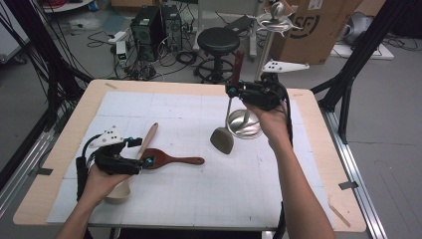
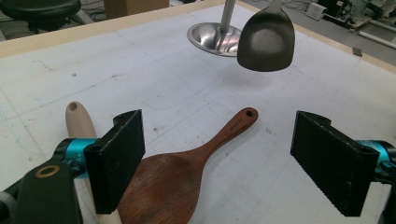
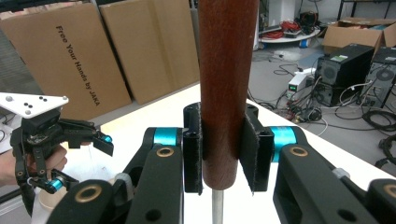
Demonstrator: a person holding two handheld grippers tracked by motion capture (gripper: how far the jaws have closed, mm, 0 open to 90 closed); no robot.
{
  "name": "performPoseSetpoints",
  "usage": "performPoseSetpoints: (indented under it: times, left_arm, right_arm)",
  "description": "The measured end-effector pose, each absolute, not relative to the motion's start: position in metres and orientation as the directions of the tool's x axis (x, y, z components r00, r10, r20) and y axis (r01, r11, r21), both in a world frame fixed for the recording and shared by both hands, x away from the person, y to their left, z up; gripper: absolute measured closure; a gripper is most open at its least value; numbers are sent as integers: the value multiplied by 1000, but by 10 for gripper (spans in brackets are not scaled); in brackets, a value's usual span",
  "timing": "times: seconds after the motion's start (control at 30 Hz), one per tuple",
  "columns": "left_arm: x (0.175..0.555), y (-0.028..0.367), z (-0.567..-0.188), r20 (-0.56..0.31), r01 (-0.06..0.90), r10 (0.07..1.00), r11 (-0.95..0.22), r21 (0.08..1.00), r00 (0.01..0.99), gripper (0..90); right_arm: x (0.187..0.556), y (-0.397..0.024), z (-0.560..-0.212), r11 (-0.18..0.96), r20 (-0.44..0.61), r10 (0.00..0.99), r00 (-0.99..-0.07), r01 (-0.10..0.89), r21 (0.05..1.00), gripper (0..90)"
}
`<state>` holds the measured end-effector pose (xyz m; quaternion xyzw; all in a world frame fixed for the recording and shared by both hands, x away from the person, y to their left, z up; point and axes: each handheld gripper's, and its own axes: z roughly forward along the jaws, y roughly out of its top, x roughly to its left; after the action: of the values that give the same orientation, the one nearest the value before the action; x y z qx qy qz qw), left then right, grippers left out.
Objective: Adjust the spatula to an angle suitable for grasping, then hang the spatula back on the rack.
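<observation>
Right gripper (image 1: 238,91), in the upper middle of the high view, is clamped on the round dark-wood handle (image 3: 227,88) of a metal spatula, jaws pressed against both sides of it. The spatula hangs upright, its grey blade (image 1: 222,140) low over the white gridded worktop (image 1: 209,199), just left of the shiny steel stand base (image 1: 245,124). Down at the lower left, the left gripper (image 1: 141,152) sits with jaws spread wide, gripping nothing. Between those jaws in the left gripper view lies the reddish-brown wooden rice paddle (image 2: 182,172), flat on the worktop, handle pointing toward the upper right. A pale wooden spoon (image 1: 144,149) lies just beside it, crossing under the left gripper.
</observation>
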<state>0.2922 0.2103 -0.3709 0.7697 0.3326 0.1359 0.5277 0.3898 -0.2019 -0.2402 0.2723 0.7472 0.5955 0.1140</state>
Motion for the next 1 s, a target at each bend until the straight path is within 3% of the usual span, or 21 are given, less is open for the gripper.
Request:
performPoseSetpoints:
  times: [1.0]
  left_arm:
    - [295,215,-370,-149,363,655,-202,910,740,181]
  right_arm:
    - [413,-211,-205,121,132,589,-797,249,961,728]
